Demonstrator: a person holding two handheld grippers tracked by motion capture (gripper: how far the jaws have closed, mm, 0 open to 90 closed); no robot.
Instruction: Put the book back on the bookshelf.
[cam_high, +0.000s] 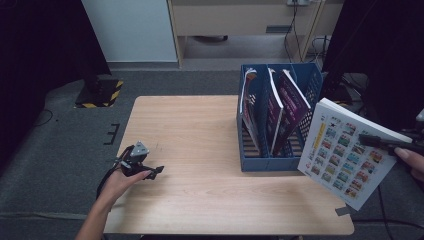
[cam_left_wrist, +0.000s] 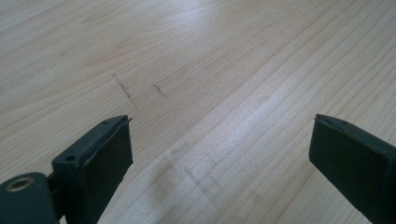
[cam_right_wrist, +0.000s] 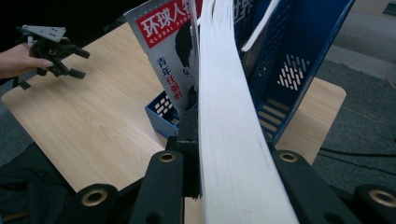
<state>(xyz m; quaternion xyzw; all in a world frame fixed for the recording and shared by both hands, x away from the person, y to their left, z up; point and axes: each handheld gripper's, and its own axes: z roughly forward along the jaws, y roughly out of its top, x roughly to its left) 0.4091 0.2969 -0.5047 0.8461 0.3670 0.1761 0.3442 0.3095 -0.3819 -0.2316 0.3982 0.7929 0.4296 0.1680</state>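
While book: clamped in right claw (cam_high: 372, 140), the book (cam_high: 345, 155) hangs right of the blue rack (cam_high: 260, 162), unfiled.
Left claw (cam_left_wrist: 219, 144): open, empty, over counter (cam_high: 200, 130).

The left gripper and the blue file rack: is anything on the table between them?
No. In the high view, bare wooden table stretches from the left gripper to the blue file rack.

Light wooden table (cam_high: 200, 165) on grey carpet floor (cam_high: 60, 145), white panel (cam_high: 131, 30) and beige cabinet (cam_high: 240, 20) behind, black-yellow striped base (cam_high: 100, 92) at left, dark curtains at both sides, dim light
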